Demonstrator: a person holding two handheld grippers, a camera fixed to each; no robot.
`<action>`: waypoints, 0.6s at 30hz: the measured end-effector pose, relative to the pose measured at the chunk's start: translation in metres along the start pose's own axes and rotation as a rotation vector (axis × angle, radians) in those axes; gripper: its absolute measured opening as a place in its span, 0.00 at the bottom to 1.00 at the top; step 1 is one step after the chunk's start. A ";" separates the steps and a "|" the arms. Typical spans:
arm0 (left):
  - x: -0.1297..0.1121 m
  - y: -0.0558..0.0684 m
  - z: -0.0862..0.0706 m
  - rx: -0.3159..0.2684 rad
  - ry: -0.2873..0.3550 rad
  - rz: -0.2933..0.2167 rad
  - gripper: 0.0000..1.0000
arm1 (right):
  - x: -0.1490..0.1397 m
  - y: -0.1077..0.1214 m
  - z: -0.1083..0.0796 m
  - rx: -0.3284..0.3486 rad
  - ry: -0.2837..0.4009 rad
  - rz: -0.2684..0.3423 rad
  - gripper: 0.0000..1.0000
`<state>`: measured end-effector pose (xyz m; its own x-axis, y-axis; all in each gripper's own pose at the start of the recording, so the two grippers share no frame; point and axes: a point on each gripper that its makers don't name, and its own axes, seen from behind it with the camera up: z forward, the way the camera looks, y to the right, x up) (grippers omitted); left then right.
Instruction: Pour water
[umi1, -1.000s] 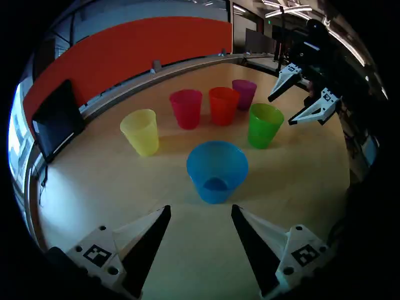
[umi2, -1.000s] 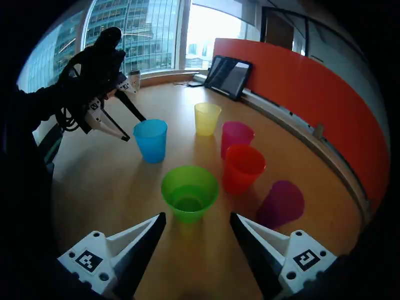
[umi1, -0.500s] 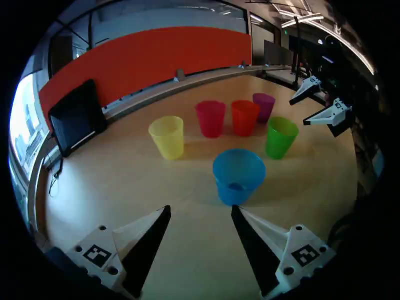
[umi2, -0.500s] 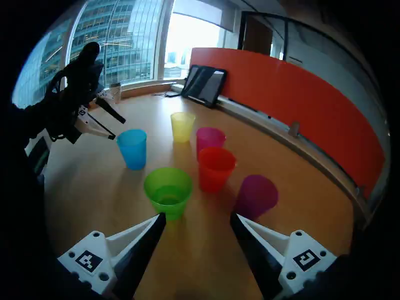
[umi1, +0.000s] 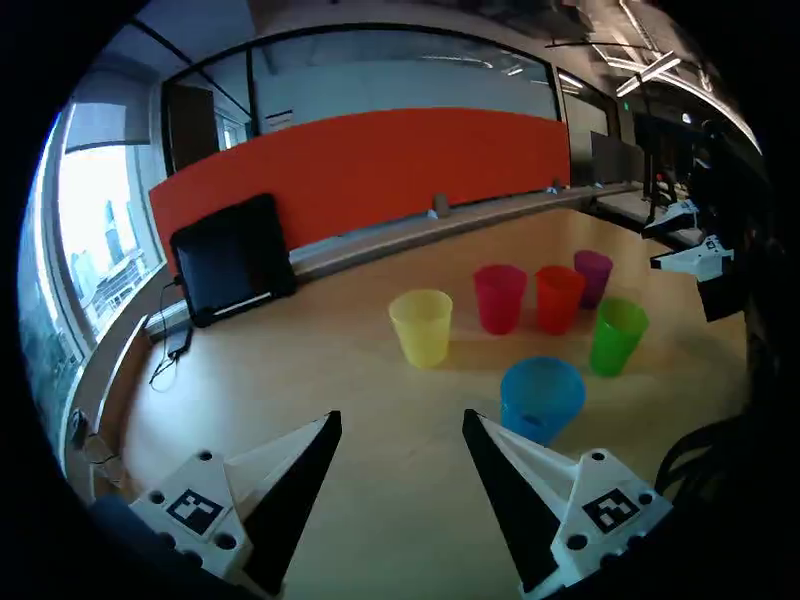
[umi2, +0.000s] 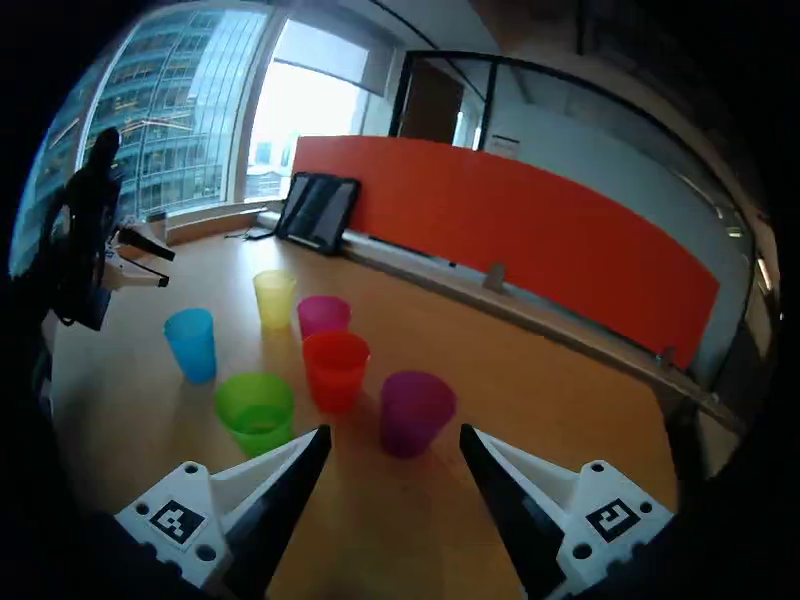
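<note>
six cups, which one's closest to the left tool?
The blue cup, standing just past one fingertip of the left tool, off to its side. The yellow cup, pink cup, orange cup, purple cup and green cup all stand farther back.

Left tool (umi1: 400, 414) shows 2 white, black-faced fingers (umi1: 285, 480) (marker tags (umi1: 194, 510)).

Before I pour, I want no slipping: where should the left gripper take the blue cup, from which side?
Take the blue cup by its wall just under the rim, a finger on each side, coming level from the left gripper's own side. It stands upright and narrows downward, so a high grip should hold; the green cup stands behind it.
</note>
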<state>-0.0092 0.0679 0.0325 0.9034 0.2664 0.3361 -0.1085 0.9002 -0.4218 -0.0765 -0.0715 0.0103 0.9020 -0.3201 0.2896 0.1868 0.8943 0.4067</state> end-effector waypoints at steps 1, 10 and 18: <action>0.002 -0.002 -0.001 0.011 0.014 -0.011 0.90 | 0.003 0.003 -0.001 -0.020 0.019 0.010 1.00; 0.019 -0.019 -0.012 0.118 0.151 -0.096 0.89 | 0.023 0.031 -0.015 -0.183 0.152 0.100 1.00; 0.038 -0.034 -0.031 0.221 0.295 -0.166 0.89 | 0.041 0.047 -0.032 -0.297 0.265 0.165 1.00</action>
<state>0.0421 0.0364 0.0336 0.9929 0.0293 0.1149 -0.0082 0.9836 -0.1800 -0.0181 -0.0324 0.0141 0.9908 -0.1082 0.0819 0.1003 0.9904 0.0947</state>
